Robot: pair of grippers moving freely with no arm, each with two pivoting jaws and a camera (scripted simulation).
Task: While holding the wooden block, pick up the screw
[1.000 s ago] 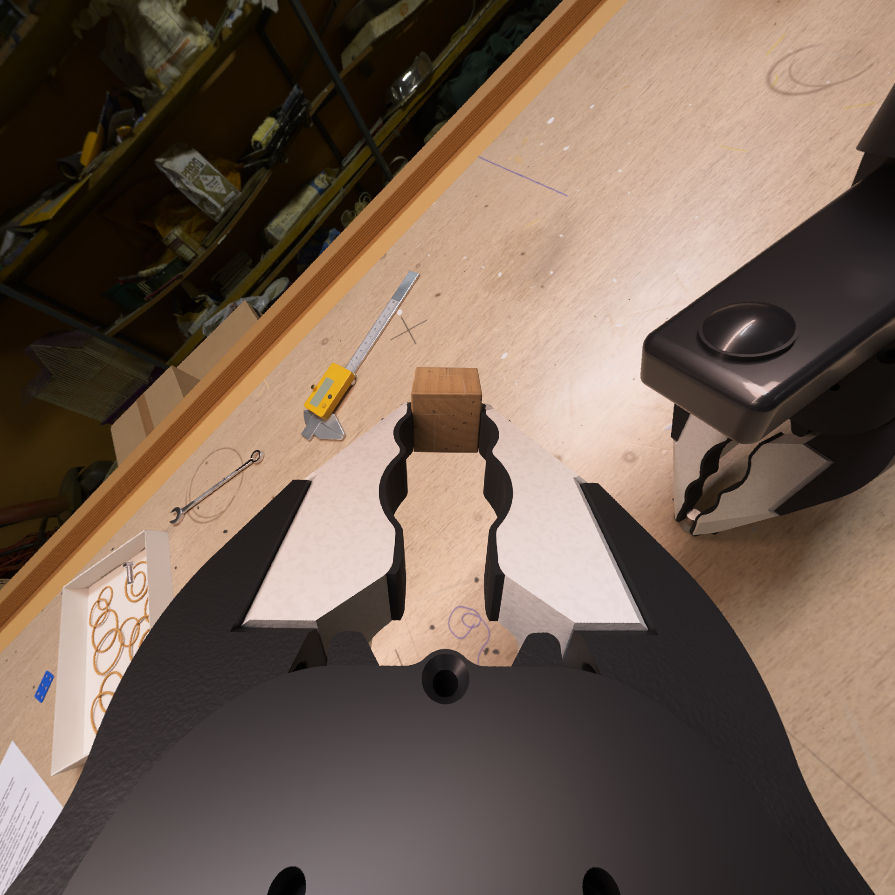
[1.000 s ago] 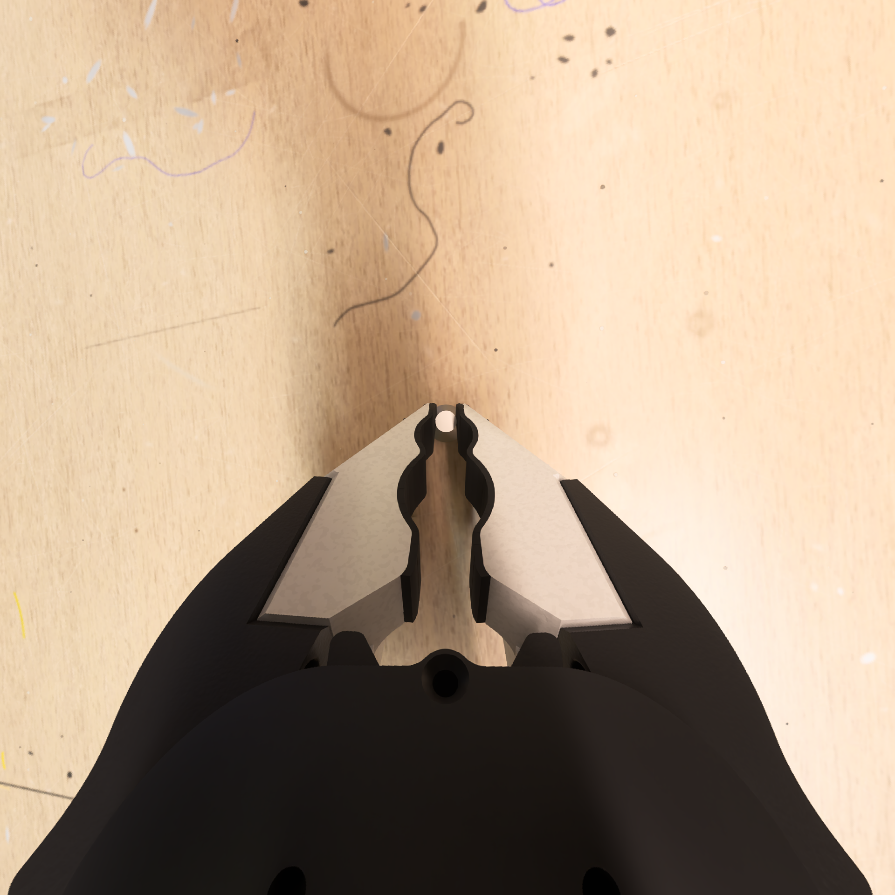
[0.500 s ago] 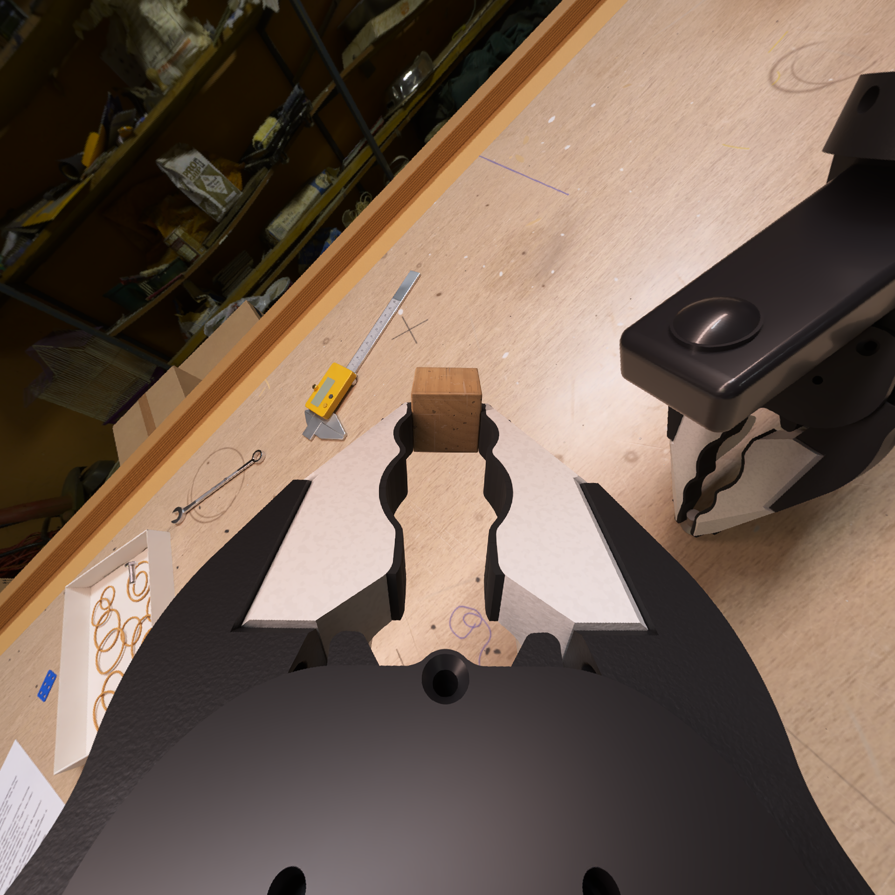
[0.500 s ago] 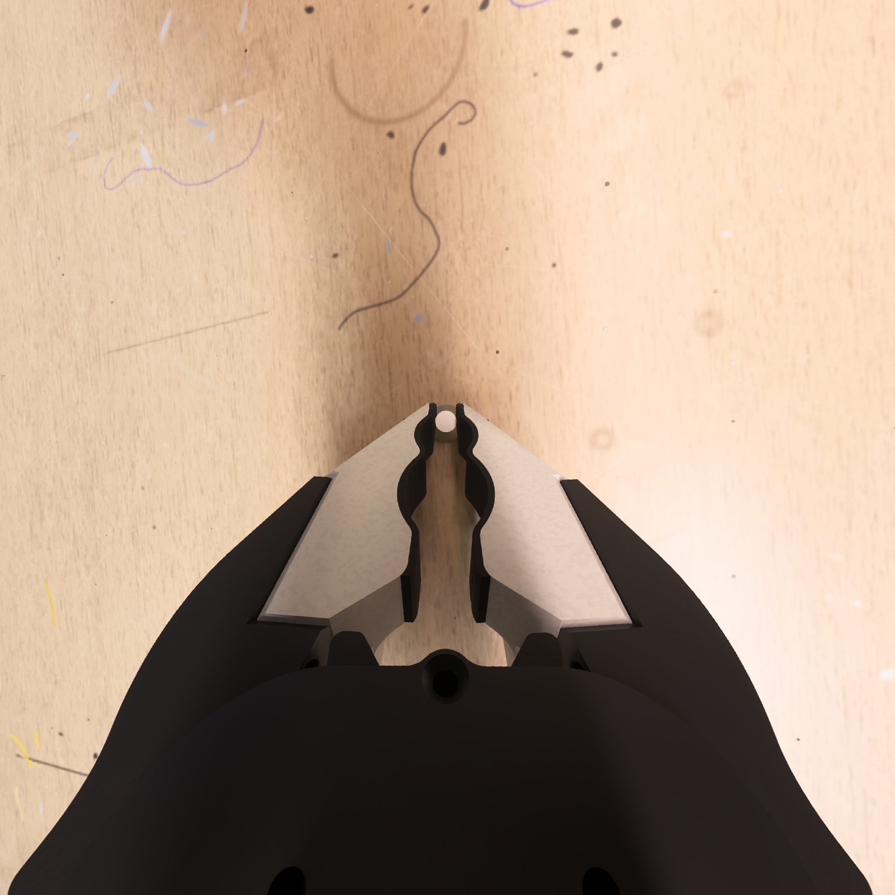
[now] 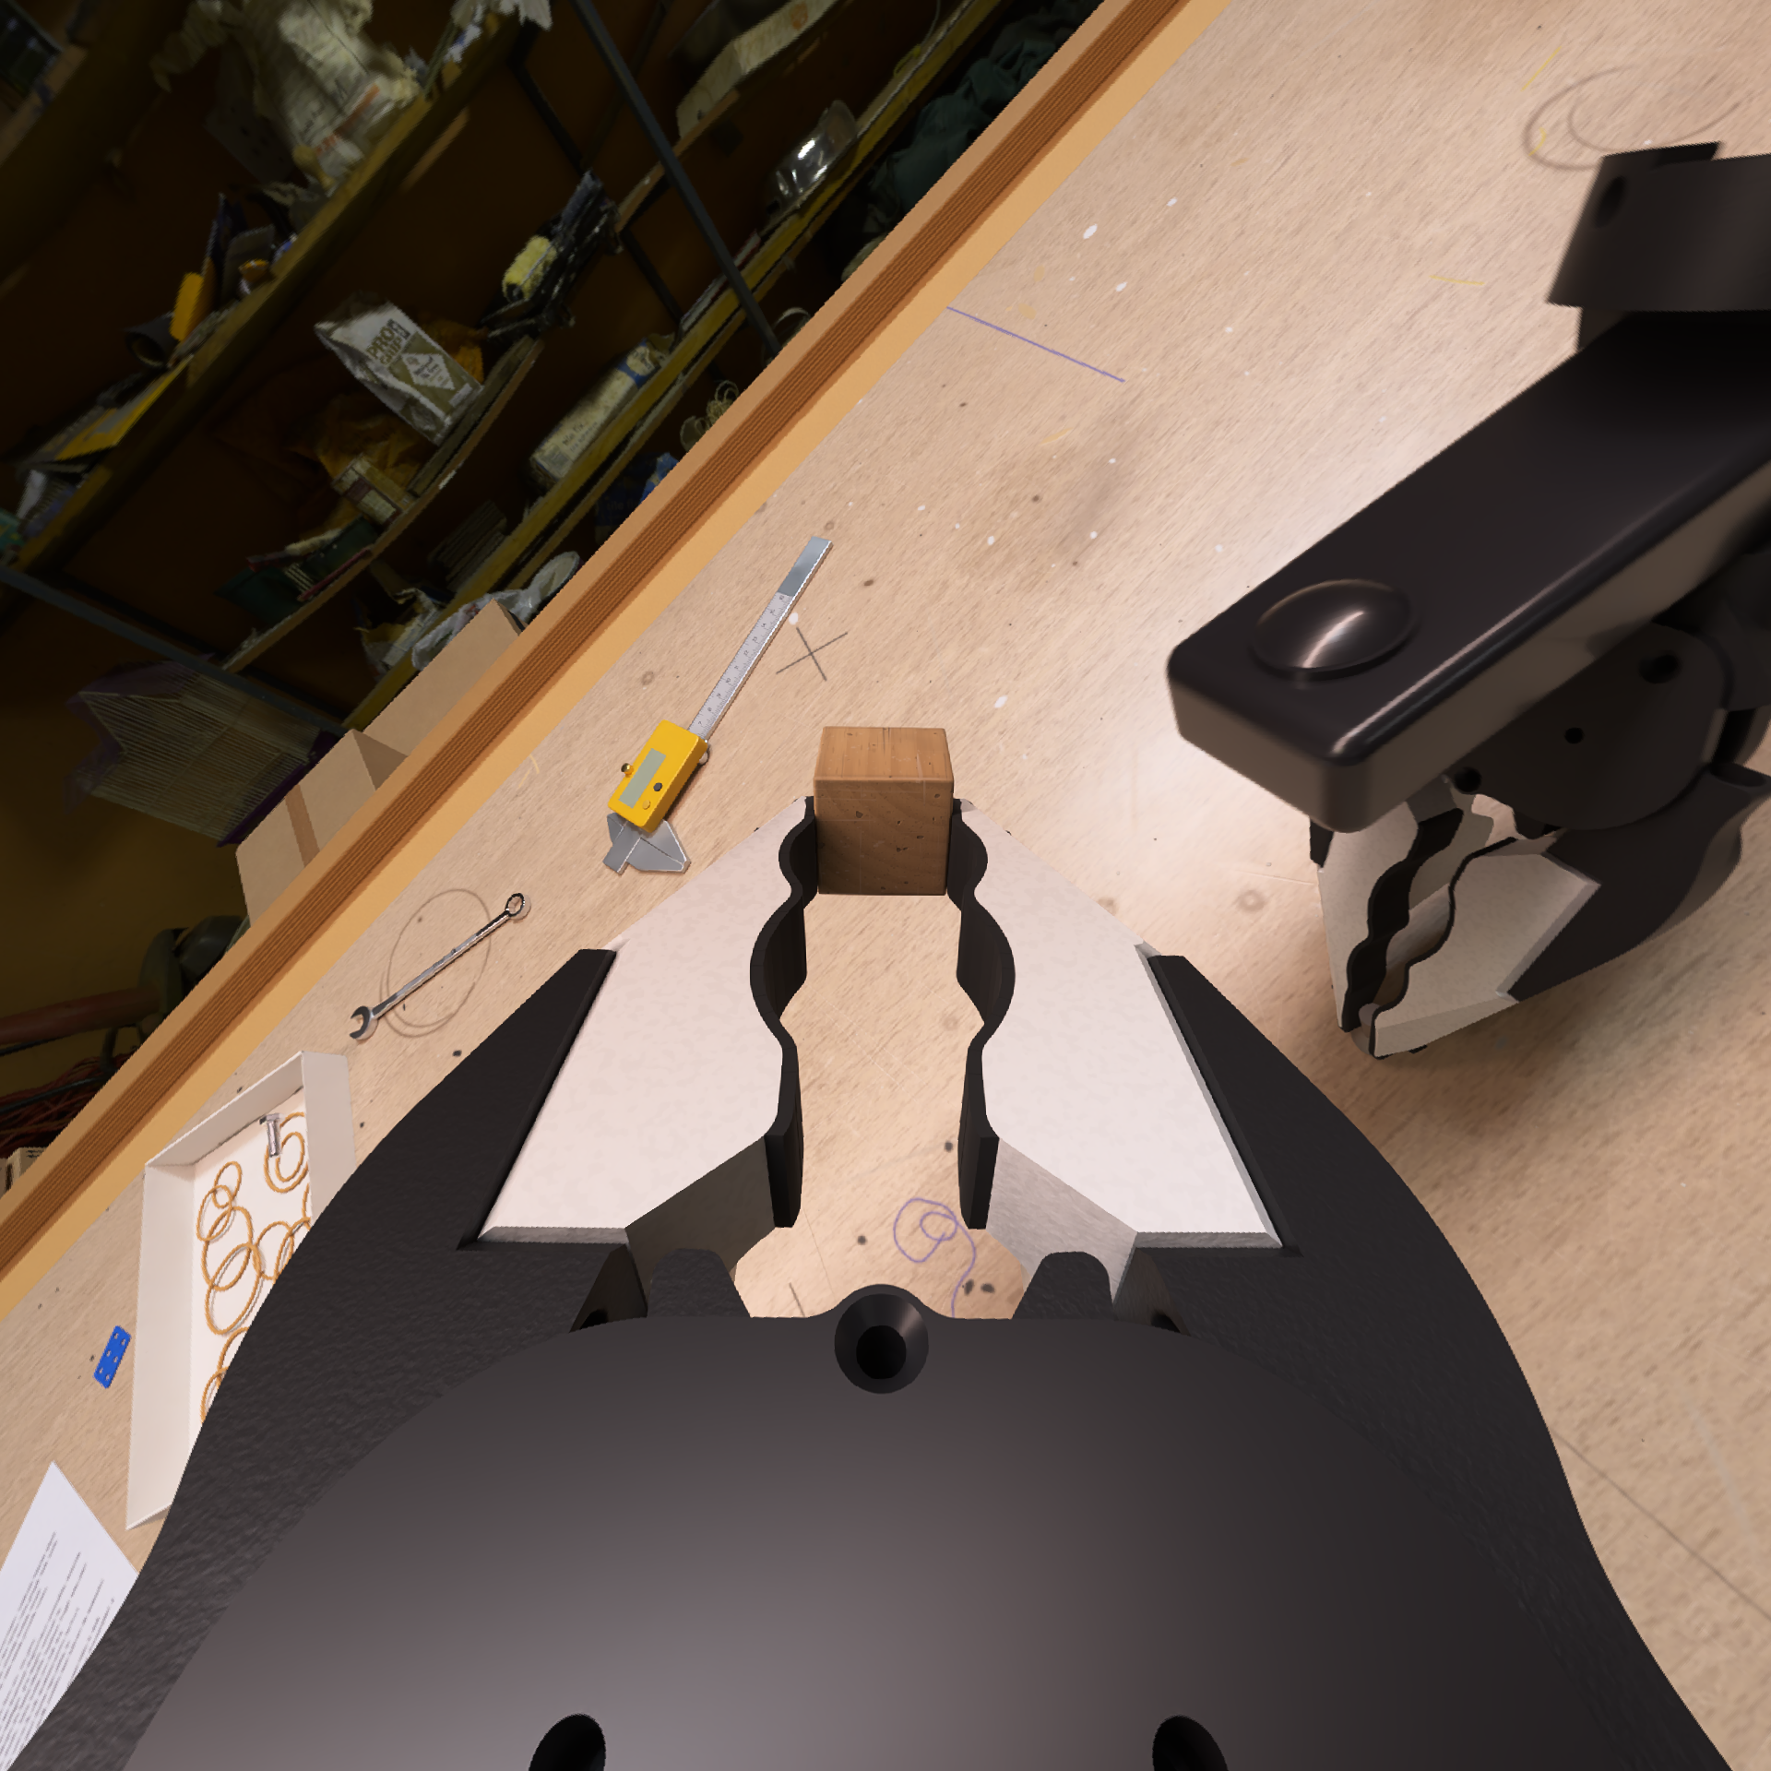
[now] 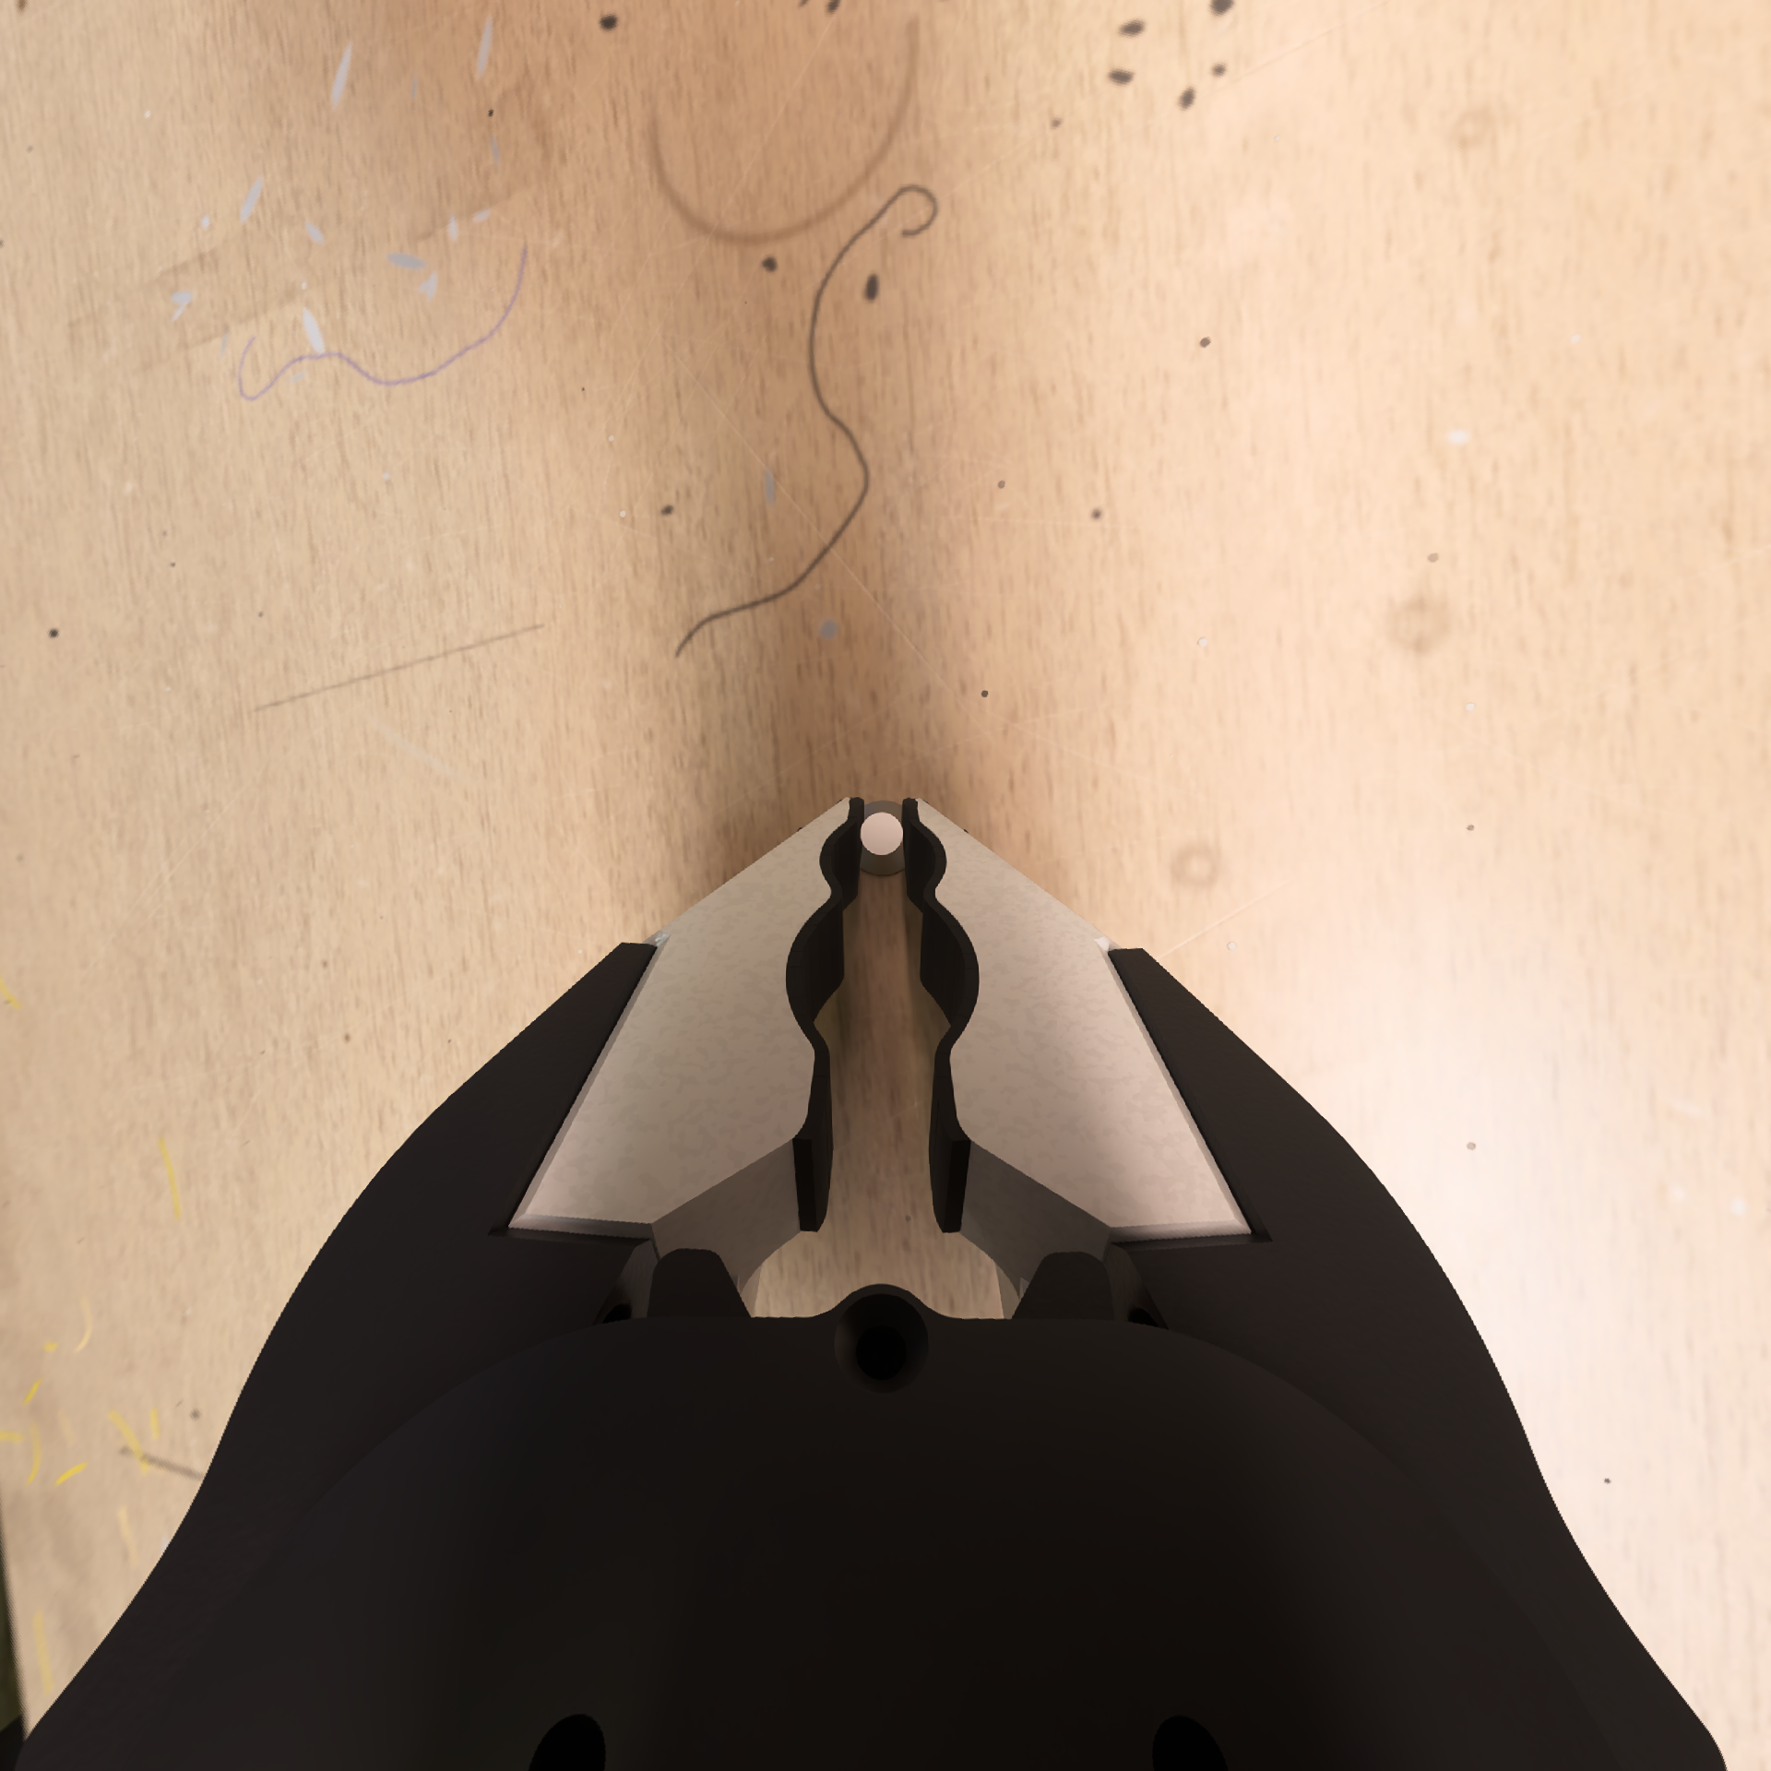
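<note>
The left gripper (image 5: 882, 843) pinches the block (image 5: 883, 811) between its 2 fingertips, above the bench (image 5: 1102, 460). The right gripper (image 6: 881, 832) is closed on the screw (image 6: 880, 834), whose pale head sits right at the tips. Farther left on the bench lie a caliper (image 5: 671, 767) and a wrench (image 5: 441, 966).

Brown wooden block (image 5: 882, 824) clamped upright between left tips; pale screw (image 6: 880, 832) (end-on) pinched between right tips.
</note>
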